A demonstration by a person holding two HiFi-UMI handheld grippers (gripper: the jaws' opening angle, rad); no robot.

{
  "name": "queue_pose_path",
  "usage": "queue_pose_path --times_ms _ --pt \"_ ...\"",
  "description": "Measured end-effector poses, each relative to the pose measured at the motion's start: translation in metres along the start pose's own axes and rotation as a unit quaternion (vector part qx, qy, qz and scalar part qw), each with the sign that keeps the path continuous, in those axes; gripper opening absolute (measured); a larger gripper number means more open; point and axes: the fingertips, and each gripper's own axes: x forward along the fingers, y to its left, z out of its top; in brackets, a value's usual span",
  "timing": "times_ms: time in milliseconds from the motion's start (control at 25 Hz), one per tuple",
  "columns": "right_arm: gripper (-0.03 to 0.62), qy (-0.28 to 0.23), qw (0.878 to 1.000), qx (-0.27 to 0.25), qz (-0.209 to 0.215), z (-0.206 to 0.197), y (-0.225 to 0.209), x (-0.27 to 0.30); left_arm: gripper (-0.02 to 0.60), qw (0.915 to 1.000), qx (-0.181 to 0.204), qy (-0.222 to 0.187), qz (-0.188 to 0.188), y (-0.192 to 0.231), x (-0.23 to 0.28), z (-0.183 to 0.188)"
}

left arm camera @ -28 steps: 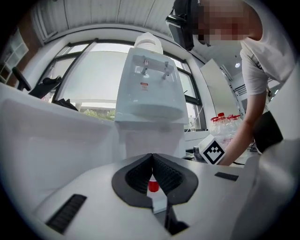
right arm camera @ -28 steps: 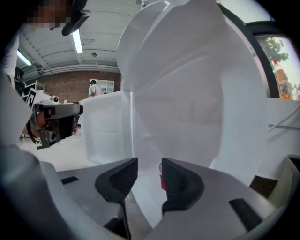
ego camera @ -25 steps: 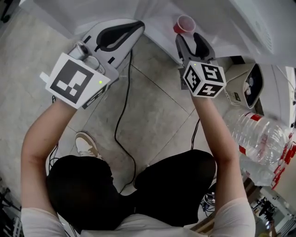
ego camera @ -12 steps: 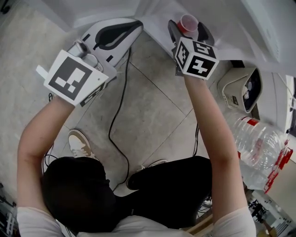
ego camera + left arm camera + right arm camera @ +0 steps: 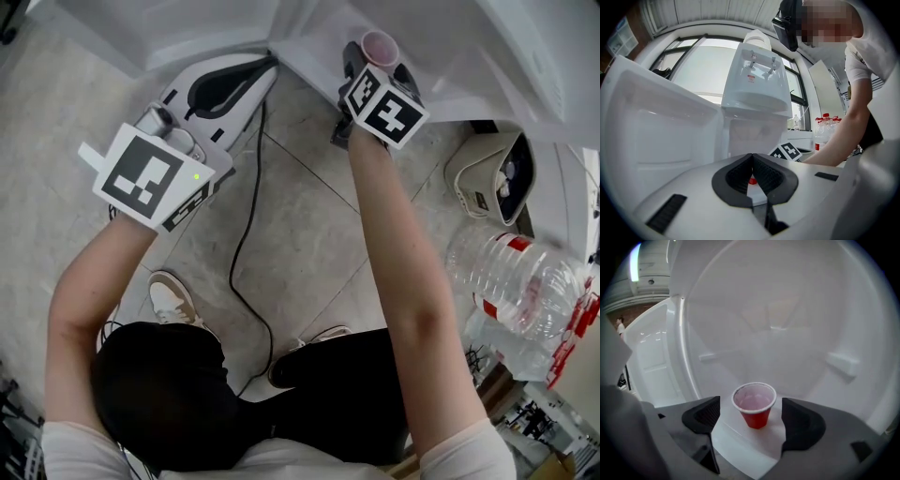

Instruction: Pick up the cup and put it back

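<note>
A small red cup (image 5: 379,43) with a white rim stands upright on the white floor of an open cabinet (image 5: 441,47). In the right gripper view the cup (image 5: 754,404) sits between the two dark pads, with a gap on each side. My right gripper (image 5: 379,62) (image 5: 751,422) is open around it and does not touch it. My left gripper (image 5: 270,62) hangs to the left, over the floor by the cabinet's edge. Its jaws (image 5: 752,157) are shut with nothing in them.
The cabinet's white door (image 5: 159,33) stands open at the left. A water dispenser (image 5: 754,89) rises above. A black cable (image 5: 246,225) runs over the tiled floor. A large clear bottle (image 5: 511,281) and a white appliance (image 5: 492,178) lie at the right.
My right gripper has moved forward into the cabinet, and its jaws have spread and now flank the cup. The left gripper has barely shifted.
</note>
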Motion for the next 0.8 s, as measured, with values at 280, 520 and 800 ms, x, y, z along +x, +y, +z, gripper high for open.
queue_pose_path --times_ms 280,520,800 --pt "0.393 0.003 1.0 -0.017 -0.007 -0.015 -0.004 0.018 0.023 0.9998 -0.016 -0.004 0.011 0.012 -0.012 -0.001" --pt "0.391 -0.004 1.0 -0.018 0.0 -0.011 -0.008 0.034 0.023 0.9997 -0.019 -0.008 0.014 0.014 -0.018 -0.001" --pt "0.327 -0.006 0.998 -0.051 0.041 -0.005 -0.001 0.036 0.023 0.9992 -0.023 0.002 0.032 0.024 -0.028 -0.008"
